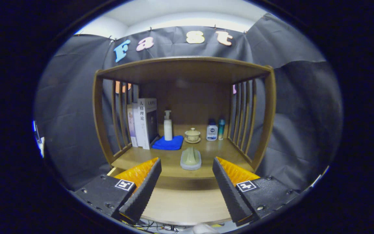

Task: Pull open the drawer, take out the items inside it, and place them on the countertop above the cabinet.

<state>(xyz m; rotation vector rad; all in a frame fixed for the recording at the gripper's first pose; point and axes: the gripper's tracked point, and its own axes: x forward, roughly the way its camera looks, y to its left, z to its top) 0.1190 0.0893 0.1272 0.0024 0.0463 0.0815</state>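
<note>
A wooden cabinet stands ahead with its countertop (pixel 174 159) under a slatted shelf frame. Near the countertop's front edge lies a pale grey-green dish with a ridged lump on it (pixel 191 158). Below the countertop the drawer (pixel 187 204) is pulled out, and its bare wooden floor shows between my fingers. My gripper (pixel 186 160) is open, held above the drawer with its fingertips level with the countertop's front edge, on either side of the dish. Nothing is between the fingers.
At the back of the countertop stand some books (pixel 144 122), a white pump bottle (pixel 168 126) on a folded blue cloth (pixel 169 143), a lidded cup on a saucer (pixel 192 135) and two small bottles (pixel 212 130). Slatted side rails (pixel 242 113) and a wooden top board (pixel 187 66) enclose the space.
</note>
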